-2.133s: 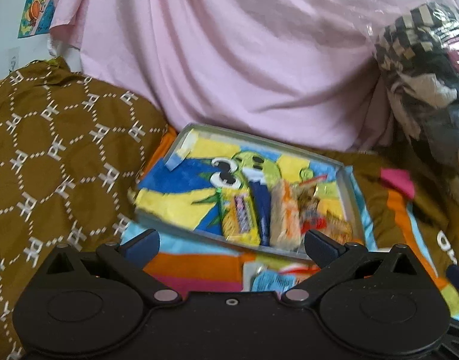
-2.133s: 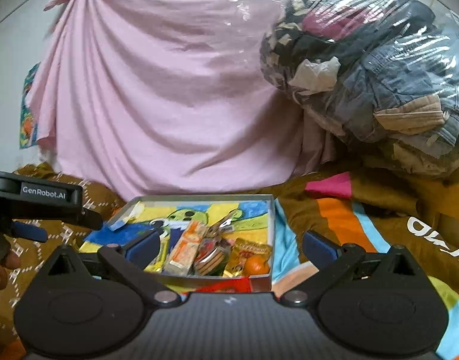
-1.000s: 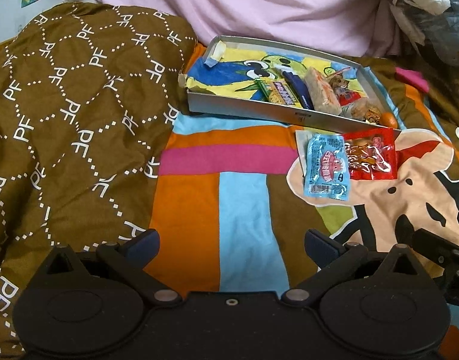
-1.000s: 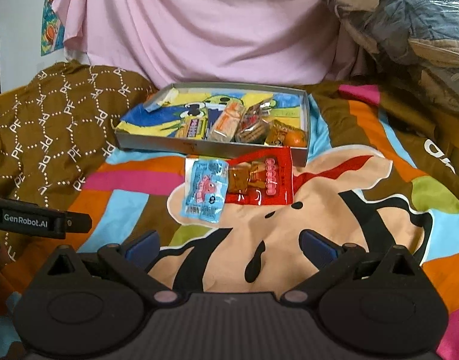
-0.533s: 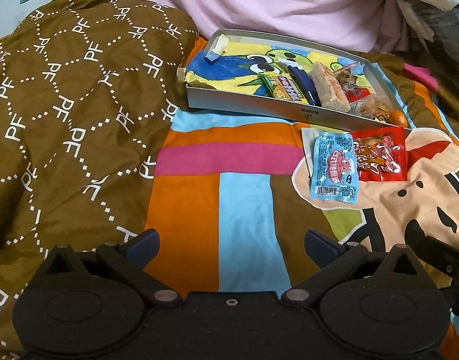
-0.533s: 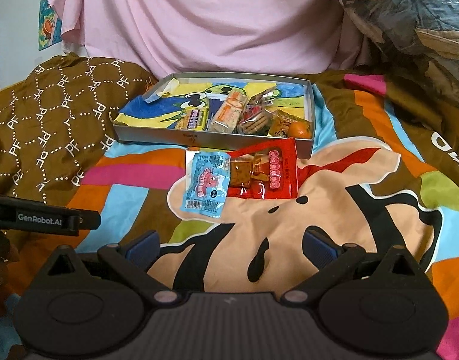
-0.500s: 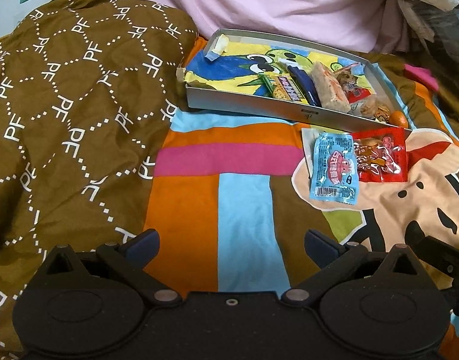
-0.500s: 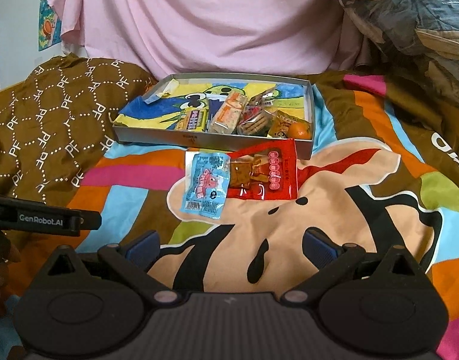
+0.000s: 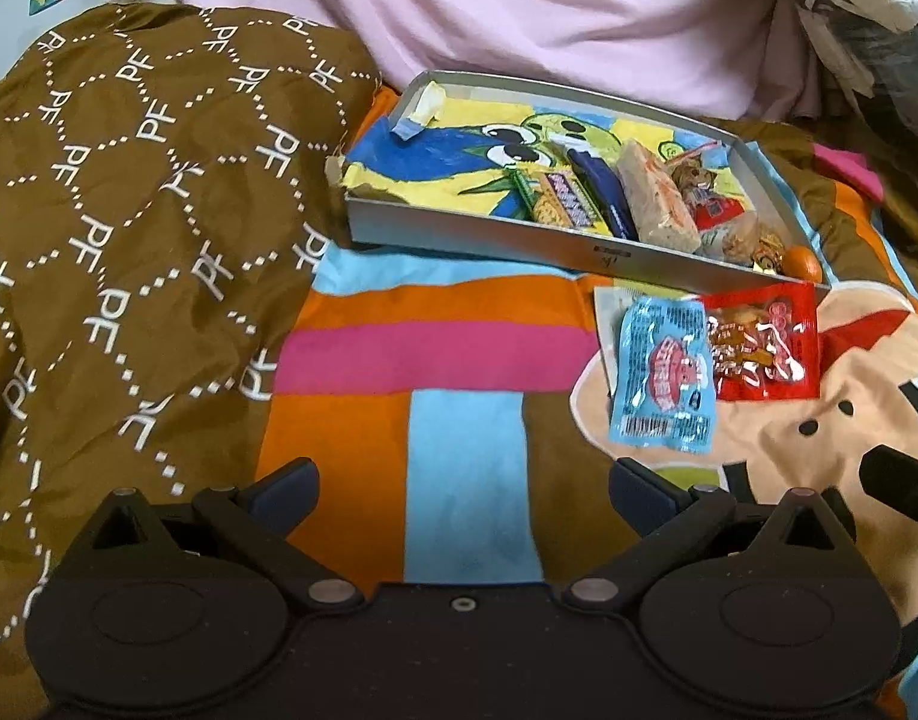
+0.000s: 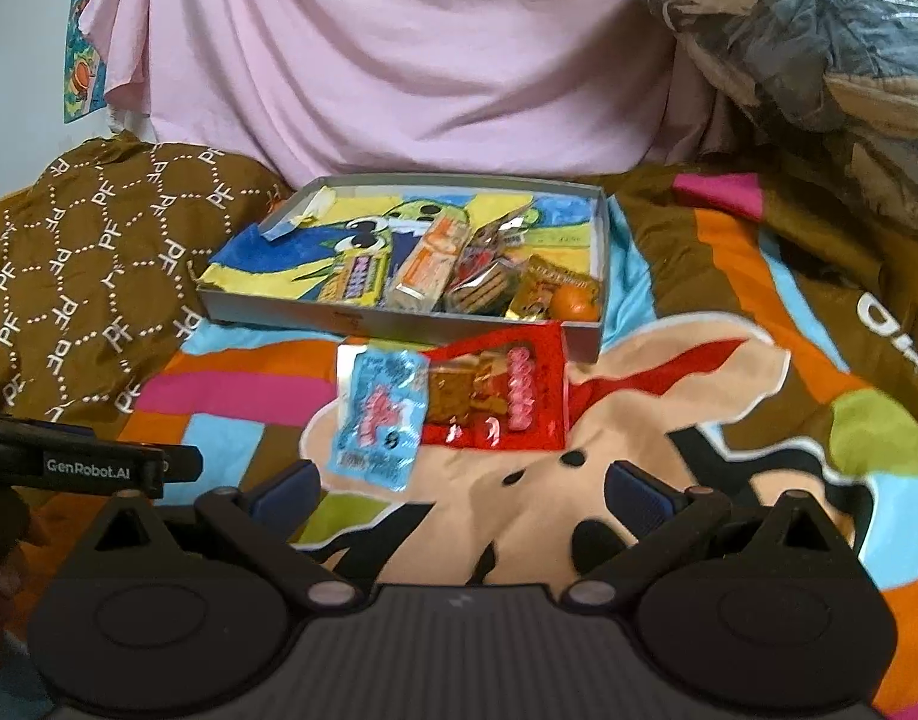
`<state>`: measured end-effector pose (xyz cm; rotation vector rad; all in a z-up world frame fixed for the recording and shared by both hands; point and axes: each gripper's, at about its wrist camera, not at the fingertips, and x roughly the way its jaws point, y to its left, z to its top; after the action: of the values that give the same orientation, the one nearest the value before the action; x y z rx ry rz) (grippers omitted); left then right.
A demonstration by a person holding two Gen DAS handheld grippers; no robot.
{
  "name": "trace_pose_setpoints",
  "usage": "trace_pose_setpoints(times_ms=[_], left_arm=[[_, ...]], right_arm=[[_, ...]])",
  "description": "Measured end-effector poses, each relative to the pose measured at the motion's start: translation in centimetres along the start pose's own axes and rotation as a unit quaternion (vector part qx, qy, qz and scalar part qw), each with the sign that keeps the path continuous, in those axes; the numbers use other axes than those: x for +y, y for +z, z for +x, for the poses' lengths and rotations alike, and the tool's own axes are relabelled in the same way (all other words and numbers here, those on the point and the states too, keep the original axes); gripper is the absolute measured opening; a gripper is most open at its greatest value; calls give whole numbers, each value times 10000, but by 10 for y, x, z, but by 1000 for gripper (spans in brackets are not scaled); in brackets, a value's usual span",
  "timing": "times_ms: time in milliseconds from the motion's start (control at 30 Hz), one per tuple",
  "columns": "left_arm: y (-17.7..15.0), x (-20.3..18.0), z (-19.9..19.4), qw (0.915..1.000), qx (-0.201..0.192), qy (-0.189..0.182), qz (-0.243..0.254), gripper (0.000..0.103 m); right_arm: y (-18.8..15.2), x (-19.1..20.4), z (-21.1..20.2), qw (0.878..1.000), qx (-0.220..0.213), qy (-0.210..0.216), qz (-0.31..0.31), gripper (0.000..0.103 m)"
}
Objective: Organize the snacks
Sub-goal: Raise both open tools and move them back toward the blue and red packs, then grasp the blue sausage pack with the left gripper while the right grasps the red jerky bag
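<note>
Most snacks already sit in your tray: a yellow bar, a wafer, biscuits, an orange. Two remain on the blanket just beside its near wall: the blue packet and red packet. Your left gripper and right gripper both gape, holding nothing.

Tray: shallow grey box on the bed, cartoon-printed floor, snacks packed at its right end.
Blue packet: lay flat just before the tray, overlapping the red packet.
Red packet: flat, touching the tray's front wall.
</note>
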<state>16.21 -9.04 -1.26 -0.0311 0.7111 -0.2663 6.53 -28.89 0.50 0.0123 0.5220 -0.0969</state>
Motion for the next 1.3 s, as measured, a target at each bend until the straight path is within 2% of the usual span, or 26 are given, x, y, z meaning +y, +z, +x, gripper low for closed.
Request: trace_pose_setpoints(times_ms=[200,333,433,733,1033,1300], left_arm=[[9,-12,10,9998,-192,-74,43,102],[12,-22,18,9991,-374,-136,129,102],[14,-29,27,9988,-429,-184,110,102],[18,-49,47,9978,-475,-214,405,102],[17,-64,61,9947,-547,-208,848,102],[17,-82,69,9881,-648,-382,1340,102]], right_arm=[[6,-15,6,9999,-130,-91,-45,103],[9,-24,14,9980,-569,-236,-149,103],[12,-28,28,9971,-633,-344,-247,103],[20,-36,67,9967,-700,-106,-396,103],[23,-46,95,9982,-403,369,-229,101],[22,-58,109,9980,-135,617,85,89]])
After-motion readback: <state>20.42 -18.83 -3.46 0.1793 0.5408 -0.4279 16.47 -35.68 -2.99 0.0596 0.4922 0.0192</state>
